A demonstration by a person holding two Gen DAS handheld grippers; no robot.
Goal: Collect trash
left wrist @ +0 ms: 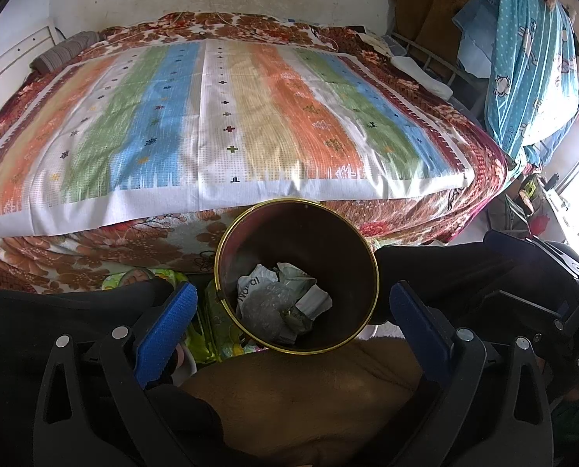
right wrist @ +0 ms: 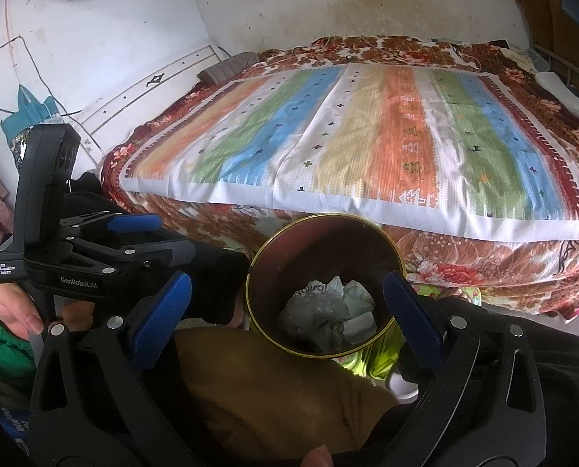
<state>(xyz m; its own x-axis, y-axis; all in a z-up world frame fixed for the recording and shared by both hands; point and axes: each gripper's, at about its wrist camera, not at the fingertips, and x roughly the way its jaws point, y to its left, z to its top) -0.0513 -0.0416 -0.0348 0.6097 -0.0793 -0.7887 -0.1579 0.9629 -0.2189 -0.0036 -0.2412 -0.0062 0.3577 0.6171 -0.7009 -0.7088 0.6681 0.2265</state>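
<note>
A dark round bin with a gold rim stands on the floor in front of the bed. Crumpled white wrappers and clear plastic trash lie at its bottom. My left gripper is open above the bin, a blue pad on each side of the rim and nothing between them. In the right wrist view the same bin and trash show, and my right gripper is also open and empty over it. A blue pad of the left gripper shows at the left, held by a hand.
A bed with a striped cloth over a floral blanket fills the space behind the bin. A brown furry cloth lies close below the grippers. Clothes hang on a rack at the right. A white headboard leans against the left wall.
</note>
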